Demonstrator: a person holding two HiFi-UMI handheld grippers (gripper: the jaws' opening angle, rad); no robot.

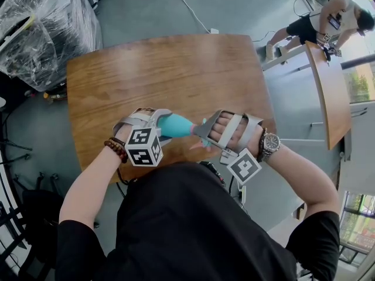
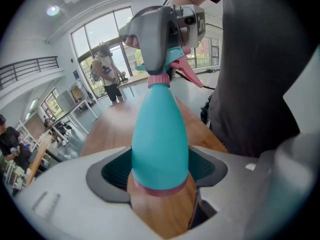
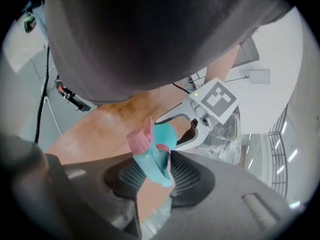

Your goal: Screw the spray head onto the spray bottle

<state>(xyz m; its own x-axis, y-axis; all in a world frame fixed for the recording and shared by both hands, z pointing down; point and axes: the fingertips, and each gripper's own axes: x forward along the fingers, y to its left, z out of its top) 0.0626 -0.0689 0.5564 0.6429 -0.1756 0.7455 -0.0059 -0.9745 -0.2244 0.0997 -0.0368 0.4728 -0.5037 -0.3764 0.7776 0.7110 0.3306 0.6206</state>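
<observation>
The teal spray bottle (image 1: 176, 125) is held in the air over the front edge of the wooden table (image 1: 176, 69), lying nearly level. My left gripper (image 1: 164, 126) is shut on its wide lower body (image 2: 160, 144). The teal spray head (image 3: 154, 160) with its pink nozzle (image 3: 137, 142) sits on the bottle's neck at the pink collar (image 2: 159, 80). My right gripper (image 1: 205, 132) comes from the right, and its pads (image 3: 187, 176) press on the spray head from both sides. The left gripper view shows the right gripper (image 2: 160, 36) wrapped over the bottle's top.
A plastic-wrapped bundle (image 1: 41, 28) stands on the floor at the far left. A second wooden table (image 1: 331, 92) is at the right, with a person (image 1: 328, 16) beside it. A white cable (image 1: 187, 7) runs across the grey floor behind the table.
</observation>
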